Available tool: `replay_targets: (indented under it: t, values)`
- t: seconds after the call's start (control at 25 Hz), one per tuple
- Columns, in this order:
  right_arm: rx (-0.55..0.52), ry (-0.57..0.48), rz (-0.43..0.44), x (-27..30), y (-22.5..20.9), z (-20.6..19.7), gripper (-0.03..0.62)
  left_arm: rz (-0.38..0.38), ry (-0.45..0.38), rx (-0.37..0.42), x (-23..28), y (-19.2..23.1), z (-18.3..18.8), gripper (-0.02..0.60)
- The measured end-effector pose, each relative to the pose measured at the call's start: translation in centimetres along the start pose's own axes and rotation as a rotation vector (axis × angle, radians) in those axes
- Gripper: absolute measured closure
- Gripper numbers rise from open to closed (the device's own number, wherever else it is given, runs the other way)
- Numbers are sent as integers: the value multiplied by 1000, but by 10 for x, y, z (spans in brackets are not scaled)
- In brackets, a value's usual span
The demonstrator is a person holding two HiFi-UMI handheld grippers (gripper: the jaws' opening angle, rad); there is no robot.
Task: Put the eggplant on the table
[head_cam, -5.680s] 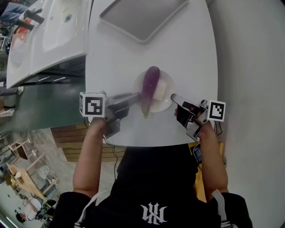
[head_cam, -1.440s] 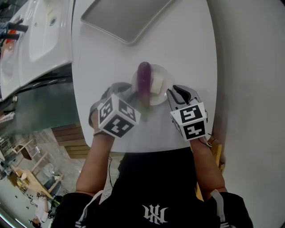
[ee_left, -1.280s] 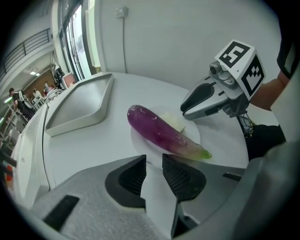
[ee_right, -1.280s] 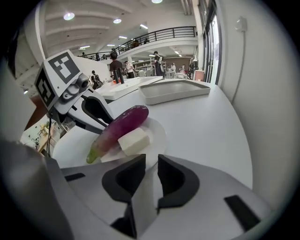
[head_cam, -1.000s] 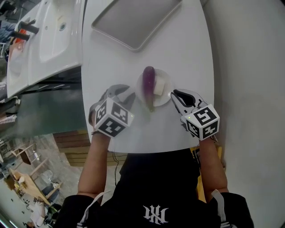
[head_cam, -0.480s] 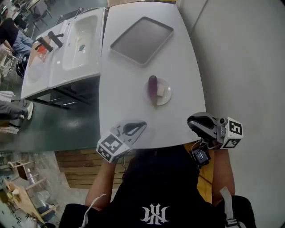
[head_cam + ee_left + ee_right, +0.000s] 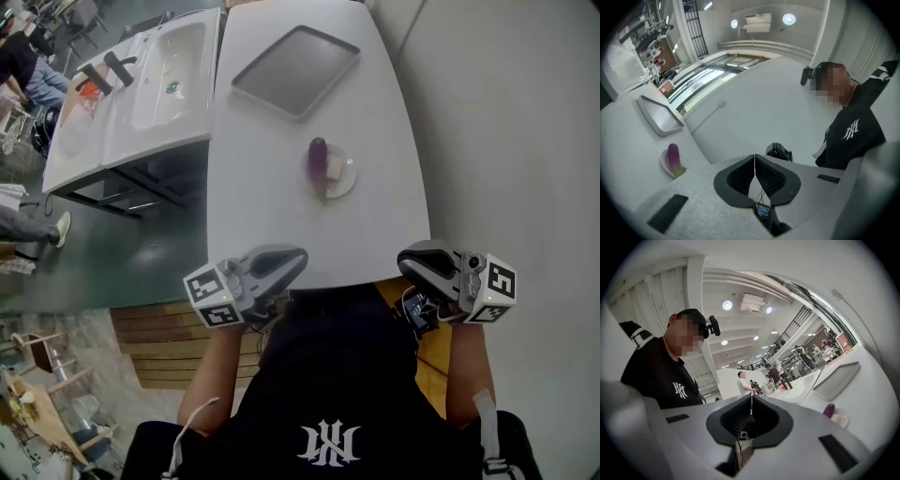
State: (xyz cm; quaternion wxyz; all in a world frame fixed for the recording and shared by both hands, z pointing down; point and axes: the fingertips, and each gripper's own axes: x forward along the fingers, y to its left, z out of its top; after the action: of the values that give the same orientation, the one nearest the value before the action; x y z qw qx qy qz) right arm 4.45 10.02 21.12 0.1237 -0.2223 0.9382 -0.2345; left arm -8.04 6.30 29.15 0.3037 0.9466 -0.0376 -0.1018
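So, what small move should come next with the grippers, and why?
Probably reach the left gripper forward toward the eggplant and open it. Both it and the right gripper are shut, empty and at the near edge of the table, while the eggplant lies on the plate, far from both.

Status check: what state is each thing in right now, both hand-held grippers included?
eggplant: lying on the plate, not held.
plate: on the table, carrying the eggplant and a white block.
tray: on the table, empty.
left hand-held gripper: shut, empty, clear of the plate.
right hand-held gripper: shut, empty, clear of the plate.
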Motion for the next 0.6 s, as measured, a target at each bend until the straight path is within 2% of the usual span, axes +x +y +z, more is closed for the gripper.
replay_targets:
  t: [0.16, 0.24, 0.32, 0.36, 0.44, 0.52, 0.6]
  values:
    - [23, -68, 46, 7, -3, 8, 586, 6, 2, 61, 3, -11, 9, 574]
    - [83, -64, -58, 5, -30, -2, 586, 25, 37, 98, 8, -17, 9, 574]
    - [158, 26, -182, 3, -63, -37, 586, 50, 83, 119, 11, -20, 2, 574]
    - [182, 73, -182, 3, -66, -52, 586, 64, 102, 117, 13, -22, -3, 574]
    - [166, 112, -93, 2, -48, -62, 586, 72, 123, 101, 20, -31, -17, 574]
    - [124, 80, -16, -4, -34, -58, 590, 57, 139, 58, 31, -36, -33, 574]
    - [164, 29, 20, -14, -32, -55, 591, 59, 183, 22, 45, -39, -48, 574]
